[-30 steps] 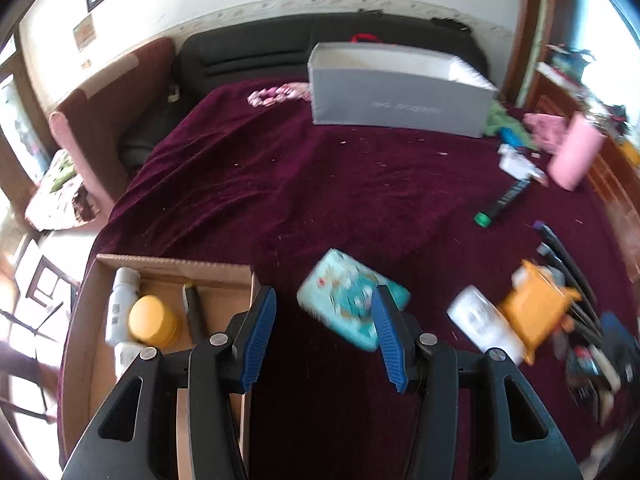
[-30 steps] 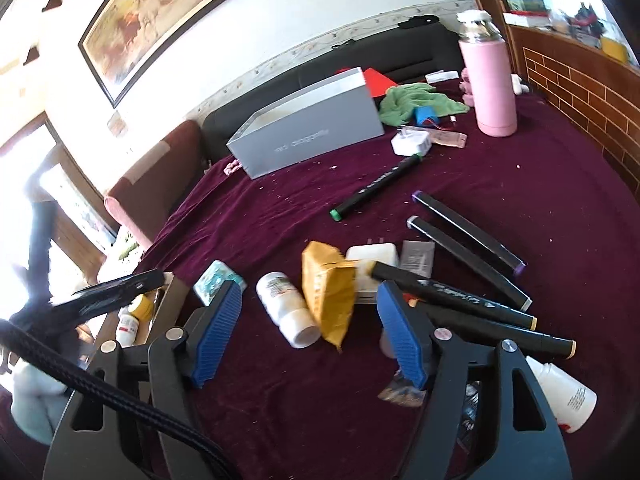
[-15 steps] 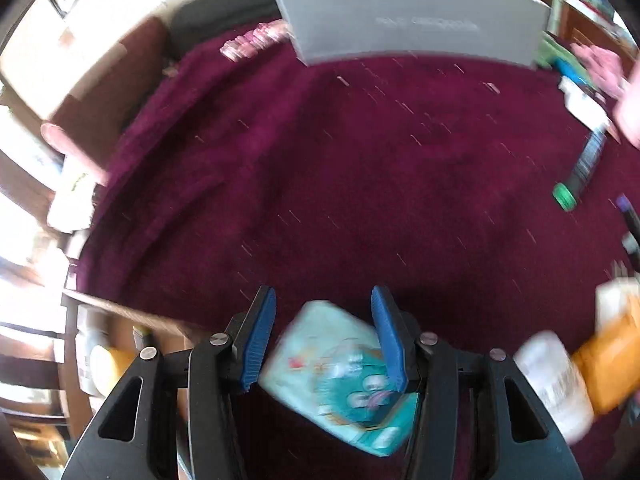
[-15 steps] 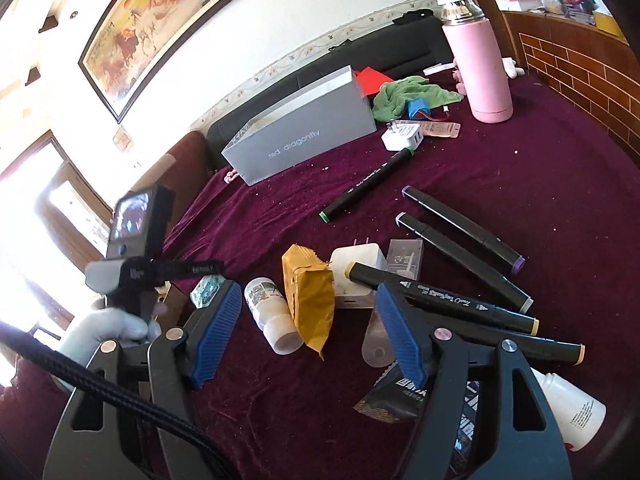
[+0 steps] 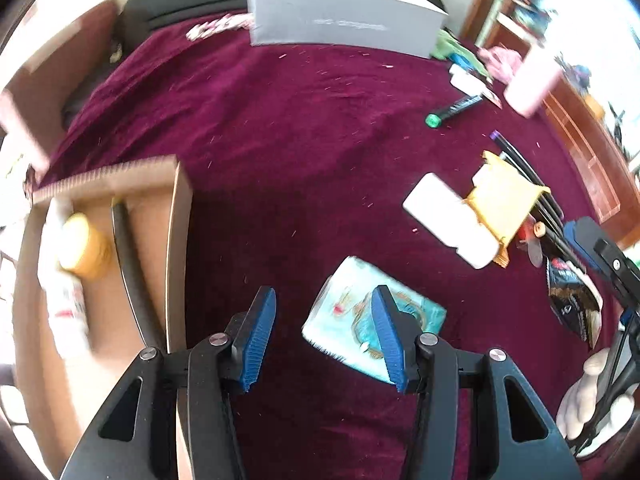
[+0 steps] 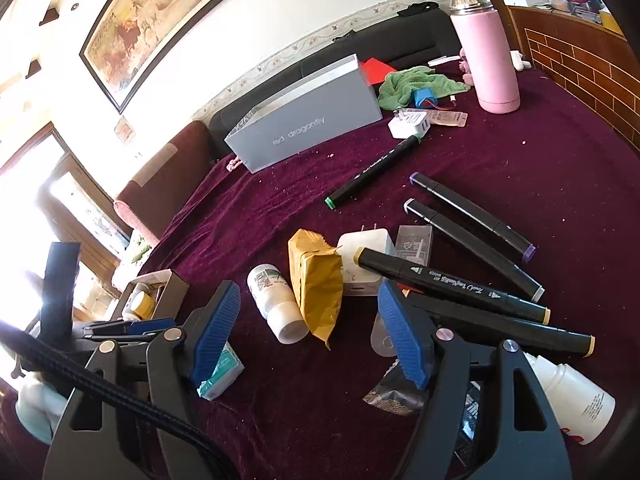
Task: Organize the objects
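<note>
A teal tissue pack (image 5: 352,312) lies flat on the maroon cloth. My left gripper (image 5: 324,336) hangs open over it, pointing steeply down; its right finger covers part of the pack and its left finger is over bare cloth. The open cardboard box (image 5: 176,220) to the left holds a yellow jar (image 5: 84,246), a white bottle (image 5: 66,300) and a black marker (image 5: 128,264). My right gripper (image 6: 310,312) is open and holds nothing. Just beyond its tips lie a white bottle (image 6: 278,304) and a yellow packet (image 6: 316,280). The tissue pack (image 6: 222,372) shows by its left finger.
Several black markers (image 6: 452,280), a white charger (image 6: 366,256) and a dark sachet (image 6: 394,396) crowd the right side. A grey box (image 6: 308,124), a green cloth (image 6: 416,82) and a pink flask (image 6: 486,52) stand at the back. A gloved hand (image 5: 592,400) shows low right.
My left gripper swung from straddling the tissue pack to a spot left of it, and the cardboard box came back into view. The right gripper stayed put.
</note>
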A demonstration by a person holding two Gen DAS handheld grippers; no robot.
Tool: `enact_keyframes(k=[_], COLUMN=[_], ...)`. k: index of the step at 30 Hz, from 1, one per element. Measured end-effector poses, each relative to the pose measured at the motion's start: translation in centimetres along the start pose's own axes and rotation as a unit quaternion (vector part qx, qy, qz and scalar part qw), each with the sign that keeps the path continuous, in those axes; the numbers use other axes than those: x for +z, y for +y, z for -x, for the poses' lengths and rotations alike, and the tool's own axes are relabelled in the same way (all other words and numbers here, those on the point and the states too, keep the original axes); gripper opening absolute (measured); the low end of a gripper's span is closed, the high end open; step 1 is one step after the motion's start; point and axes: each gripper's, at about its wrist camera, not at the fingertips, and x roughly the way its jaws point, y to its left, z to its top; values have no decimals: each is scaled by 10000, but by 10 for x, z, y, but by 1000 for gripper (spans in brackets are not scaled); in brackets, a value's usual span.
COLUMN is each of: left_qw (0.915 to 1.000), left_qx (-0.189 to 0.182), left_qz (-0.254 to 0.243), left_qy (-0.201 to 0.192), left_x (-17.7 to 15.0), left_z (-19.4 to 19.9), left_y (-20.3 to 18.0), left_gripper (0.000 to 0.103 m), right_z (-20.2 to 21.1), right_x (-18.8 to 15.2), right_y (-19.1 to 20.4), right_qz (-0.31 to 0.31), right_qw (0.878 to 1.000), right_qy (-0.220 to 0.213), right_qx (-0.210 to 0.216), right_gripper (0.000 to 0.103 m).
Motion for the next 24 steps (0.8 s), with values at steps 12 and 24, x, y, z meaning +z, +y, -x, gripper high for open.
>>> enact_keyframes(k=[12, 24], left_qw=[9972, 9947], left_qx=[294, -508], left_qz=[-107, -392], left_qy=[-674, -803], left_x=[-27, -46], left_z=[-16, 8], left_y=[-57, -59], left_gripper=[49, 25], right_z=[-9, -18], right_x=[-7, -11], right_y=[9, 10], right_qz=[227, 332], right_qw=[9996, 9987], right_qy=[118, 261], right_qx=[-146, -282], right_gripper=[72, 72])
